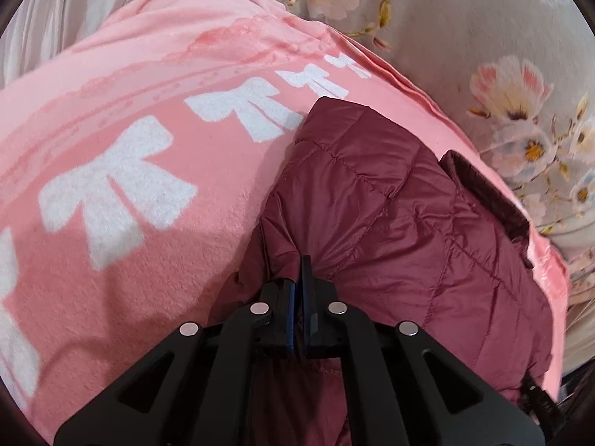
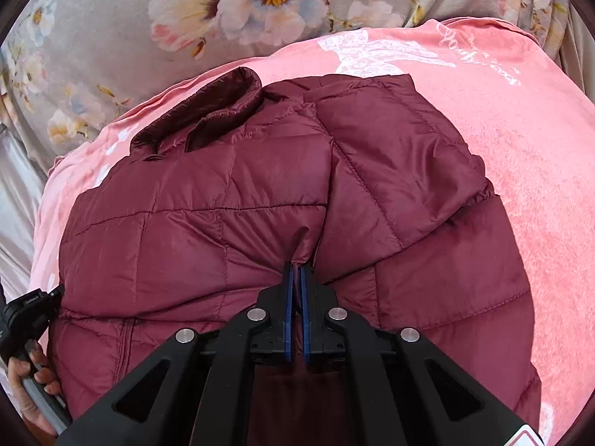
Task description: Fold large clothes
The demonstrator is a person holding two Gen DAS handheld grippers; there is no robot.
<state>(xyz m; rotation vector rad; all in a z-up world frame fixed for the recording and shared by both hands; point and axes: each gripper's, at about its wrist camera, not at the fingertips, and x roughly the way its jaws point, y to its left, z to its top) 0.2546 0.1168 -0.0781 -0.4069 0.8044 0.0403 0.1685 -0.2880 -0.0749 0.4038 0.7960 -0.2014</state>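
Your left gripper [image 1: 300, 271] is pinched tight on a pucker of the maroon quilted jacket [image 1: 401, 215], its blue-lined fingers nearly together with the fabric gathered between them, and your right gripper [image 2: 296, 271] has its blue pads clamped on another raised fold of the same jacket [image 2: 238, 204]. You have the jacket lying spread on a pink blanket [image 1: 122, 74] printed with white bows [image 1: 111, 193], which in turn covers a grey floral bedsheet [image 2: 93, 37]. From the right wrist view the jacket's collar [image 2: 223, 100] sits at the far left, with one sleeve [image 2: 401, 156] folded across the body toward the right. At the near left edge of that view, your left hand [image 2: 29, 375] grips the grey handle of the other tool beside the jacket's hem.
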